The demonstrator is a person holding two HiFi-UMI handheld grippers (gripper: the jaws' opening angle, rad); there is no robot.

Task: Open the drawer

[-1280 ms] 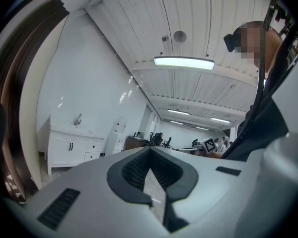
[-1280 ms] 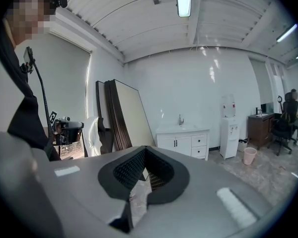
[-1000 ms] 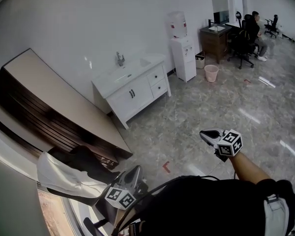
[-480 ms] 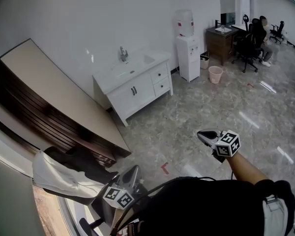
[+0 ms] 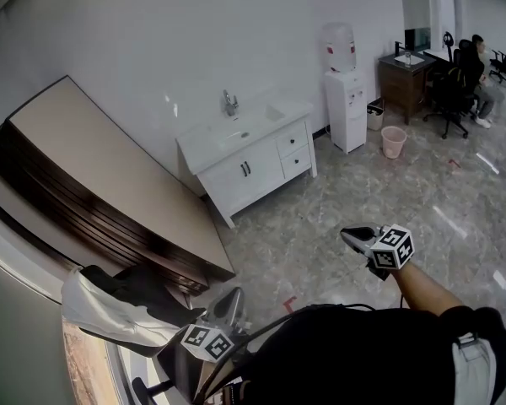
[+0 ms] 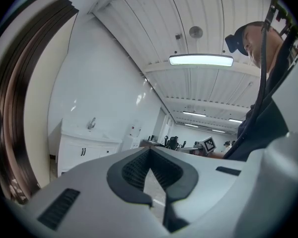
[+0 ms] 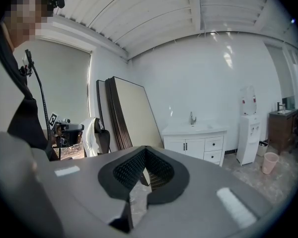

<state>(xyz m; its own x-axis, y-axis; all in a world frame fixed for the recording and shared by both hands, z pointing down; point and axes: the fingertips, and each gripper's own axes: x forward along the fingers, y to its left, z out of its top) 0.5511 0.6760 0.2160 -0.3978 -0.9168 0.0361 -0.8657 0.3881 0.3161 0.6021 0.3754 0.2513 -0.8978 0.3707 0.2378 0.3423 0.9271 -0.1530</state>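
A white vanity cabinet [image 5: 249,160] with a sink and tap stands against the far wall. Its two small drawers [image 5: 294,151] are stacked at its right end, both closed. It also shows in the left gripper view as the vanity [image 6: 82,147], and in the right gripper view as the vanity [image 7: 197,144] with drawers [image 7: 213,150]. My right gripper [image 5: 352,235] is held out over the floor, well short of the cabinet, shut and empty [image 7: 145,149]. My left gripper [image 5: 229,302] hangs low by my body, jaws together on nothing [image 6: 149,151].
Large boards [image 5: 101,194] lean on the left wall. A chair draped with white cloth [image 5: 122,300] is beside my left gripper. A water dispenser [image 5: 344,87], a pink bin [image 5: 394,141], a desk [image 5: 409,72] and a seated person [image 5: 481,70] lie to the right.
The view has swung and advanced: the vanity, dispenser and bin now sit further right and slightly larger. Both grippers keep their places in the picture, jaws unchanged.
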